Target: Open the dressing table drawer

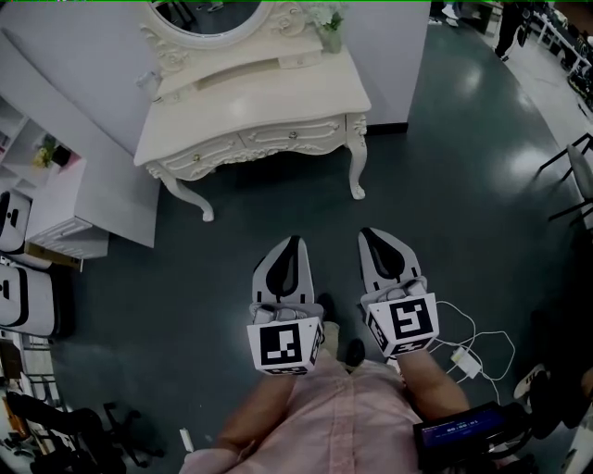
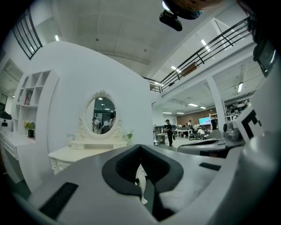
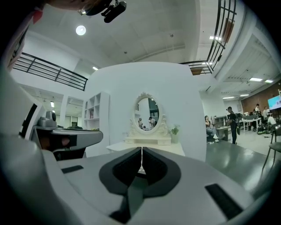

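A pale pink sleeve (image 1: 306,421) fills the near edge of the head view. Just past it are two cubes with black-and-white square markers, one behind each tool. The left tongs (image 1: 295,243) and the right tongs (image 1: 368,231) point level, side by side. Each pair is pressed together to a point with nothing pinched between.

Below them is a dark green glossy floor (image 1: 269,213) that reflects the ceiling lights. A white cable (image 1: 474,335) loops across it at the right and runs to a small white adapter (image 1: 466,362). A dark device with a lit blue screen (image 1: 460,429) sits at the near right, and its text is too small to read.

Across open floor, well apart from both tongs, stands the cream carved bench (image 1: 250,97) on curved legs. Its back is against a white curved partition (image 1: 74,65). Two drawers (image 1: 292,136) sit in its front edge, both closed, each with a small knob. An oval mirror (image 1: 208,14) rises along the back edge, and a small plant in a vase (image 1: 330,28) stands at the back right corner.

A white shelf unit (image 1: 56,199) stands to the left of the bench. In the gripper views, a hall with a railed upper gallery, strip lights and people at desks lies beyond the partition. No lettering can be read anywhere.
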{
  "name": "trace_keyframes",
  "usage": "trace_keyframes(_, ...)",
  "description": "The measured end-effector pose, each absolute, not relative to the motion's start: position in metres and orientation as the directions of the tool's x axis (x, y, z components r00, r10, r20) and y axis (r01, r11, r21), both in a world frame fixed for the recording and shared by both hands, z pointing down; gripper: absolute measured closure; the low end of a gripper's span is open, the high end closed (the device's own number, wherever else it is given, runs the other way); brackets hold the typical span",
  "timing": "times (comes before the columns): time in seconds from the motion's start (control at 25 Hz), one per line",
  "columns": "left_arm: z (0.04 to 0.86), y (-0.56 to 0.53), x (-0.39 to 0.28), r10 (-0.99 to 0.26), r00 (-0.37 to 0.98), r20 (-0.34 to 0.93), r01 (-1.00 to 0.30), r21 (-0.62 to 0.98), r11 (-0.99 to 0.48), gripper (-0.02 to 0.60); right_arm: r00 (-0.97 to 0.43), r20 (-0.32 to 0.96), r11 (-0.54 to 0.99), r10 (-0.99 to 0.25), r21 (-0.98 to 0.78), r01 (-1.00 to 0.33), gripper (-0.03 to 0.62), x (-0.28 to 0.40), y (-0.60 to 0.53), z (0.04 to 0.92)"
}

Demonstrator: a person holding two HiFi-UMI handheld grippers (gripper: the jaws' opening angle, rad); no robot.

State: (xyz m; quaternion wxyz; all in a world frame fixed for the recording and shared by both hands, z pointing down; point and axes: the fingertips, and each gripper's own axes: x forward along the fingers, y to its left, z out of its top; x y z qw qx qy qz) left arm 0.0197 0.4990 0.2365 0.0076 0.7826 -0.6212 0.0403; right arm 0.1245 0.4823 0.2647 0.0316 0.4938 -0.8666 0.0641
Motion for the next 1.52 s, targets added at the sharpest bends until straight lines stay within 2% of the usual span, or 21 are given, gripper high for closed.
trace_keyframes(0.76,0.226,0.329,-0.062,-0.962,0.272,0.025,-0.962,-0.025,-0.272,0.560,-0.493,0.087,0.491,-0.866,-0.041,-0.870,0.574,0.039,0.319,0.249)
trace_keyframes(1.52,0.254,0.243,-0.063,-0.954,0.283,0.096,-0.959,-0.003,-0.284,0.560,-0.459,0.133,0.456,-0.879,-0.055,-0.888,0.574,0.047,0.233,0.269)
